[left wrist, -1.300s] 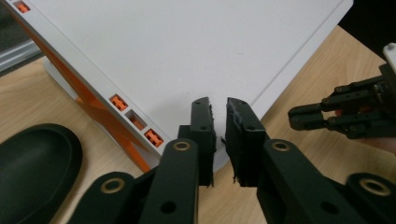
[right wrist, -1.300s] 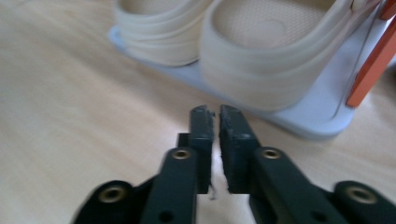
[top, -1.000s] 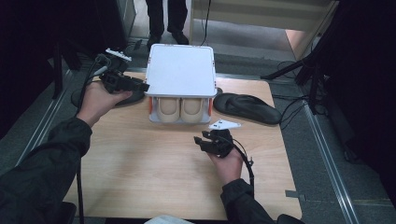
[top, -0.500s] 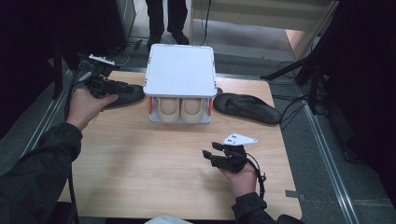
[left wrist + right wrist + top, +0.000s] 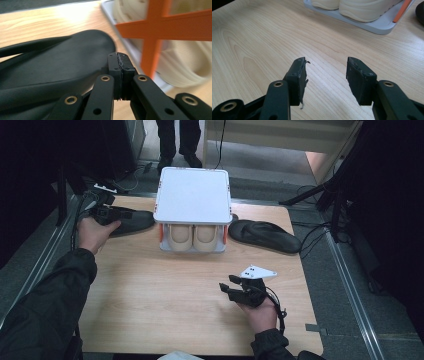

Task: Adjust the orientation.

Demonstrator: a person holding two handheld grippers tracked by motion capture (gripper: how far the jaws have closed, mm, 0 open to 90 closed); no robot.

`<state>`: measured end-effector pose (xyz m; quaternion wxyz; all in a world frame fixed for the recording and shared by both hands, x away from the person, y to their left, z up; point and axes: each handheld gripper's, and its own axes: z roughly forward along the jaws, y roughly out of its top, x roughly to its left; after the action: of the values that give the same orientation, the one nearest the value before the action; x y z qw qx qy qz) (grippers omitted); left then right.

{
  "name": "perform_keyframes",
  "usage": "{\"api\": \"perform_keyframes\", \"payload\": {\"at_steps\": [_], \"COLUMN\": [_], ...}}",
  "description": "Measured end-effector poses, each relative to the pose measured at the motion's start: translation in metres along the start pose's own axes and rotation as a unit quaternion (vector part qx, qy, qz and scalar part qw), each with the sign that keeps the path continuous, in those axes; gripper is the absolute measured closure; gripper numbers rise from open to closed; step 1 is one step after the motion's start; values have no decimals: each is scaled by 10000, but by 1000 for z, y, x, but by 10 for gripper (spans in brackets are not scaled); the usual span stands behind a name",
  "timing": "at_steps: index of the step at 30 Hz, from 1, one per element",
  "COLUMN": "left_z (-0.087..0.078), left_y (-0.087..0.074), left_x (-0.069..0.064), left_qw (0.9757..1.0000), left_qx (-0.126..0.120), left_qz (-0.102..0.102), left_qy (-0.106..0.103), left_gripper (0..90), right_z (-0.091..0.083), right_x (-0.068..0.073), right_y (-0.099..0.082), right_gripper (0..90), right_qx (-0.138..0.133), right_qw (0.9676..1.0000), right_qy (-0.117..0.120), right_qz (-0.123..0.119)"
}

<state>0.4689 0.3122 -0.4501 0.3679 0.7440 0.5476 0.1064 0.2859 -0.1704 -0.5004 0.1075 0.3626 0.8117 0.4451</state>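
On the wooden counter point(image 5: 150, 285) my left claw point(image 5: 119, 65), jaws just closed with nothing between, sits beside the left black slipper point(image 5: 55, 65) by the shoe rack point(image 5: 192, 195), seemingly to shove it, while my right claw point(image 5: 325, 75) idles open.

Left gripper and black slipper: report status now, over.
Left gripper shut, jaws just closed, nothing visible between pads, beside the left black slipper. Right gripper open over bare table. Shoe rack close alongside.
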Motion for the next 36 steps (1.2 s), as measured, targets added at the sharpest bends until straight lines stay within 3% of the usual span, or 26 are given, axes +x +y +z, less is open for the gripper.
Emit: {"api": "perform_keyframes", "payload": {"at_steps": [6,8,12,16,19,21,23,31,36], "left_z": [26,31,39,48,55,59,63,59,51], "left_y": [-7,-8,-7,-9,-11,-12,-14,-17,-27], "left_x": [17,19,24,28,26,26,28,27,27], "left_qw": [9995,9993,9982,9975,9978,9973,9973,9975,9979], "left_qx": [90,54,-137,-66,52,93,189,388,378], "left_qz": [-258,-281,-529,-636,-503,-570,-479,-370,-343], "left_qy": [170,223,229,287,433,456,522,466,402], "left_gripper": [900,900,900,900,900,900,900,900,900], "right_z": [1,2,2,2,2,2,2,3,2], "right_x": [1,1,-1,-1,0,-1,-1,-1,0], "right_y": [0,0,0,0,0,0,0,0,0], "right_gripper": [515,516,519,521,523,524,526,530,535], "right_qx": [17,30,1,6,9,7,8,19,19], "right_qw": [10000,10000,10000,10000,10000,10000,10000,10000,10000], "right_qy": [-17,-18,10,3,17,19,13,16,21], "right_qz": [-65,-42,-2,-4,-12,-13,-19,-9,-35]}}
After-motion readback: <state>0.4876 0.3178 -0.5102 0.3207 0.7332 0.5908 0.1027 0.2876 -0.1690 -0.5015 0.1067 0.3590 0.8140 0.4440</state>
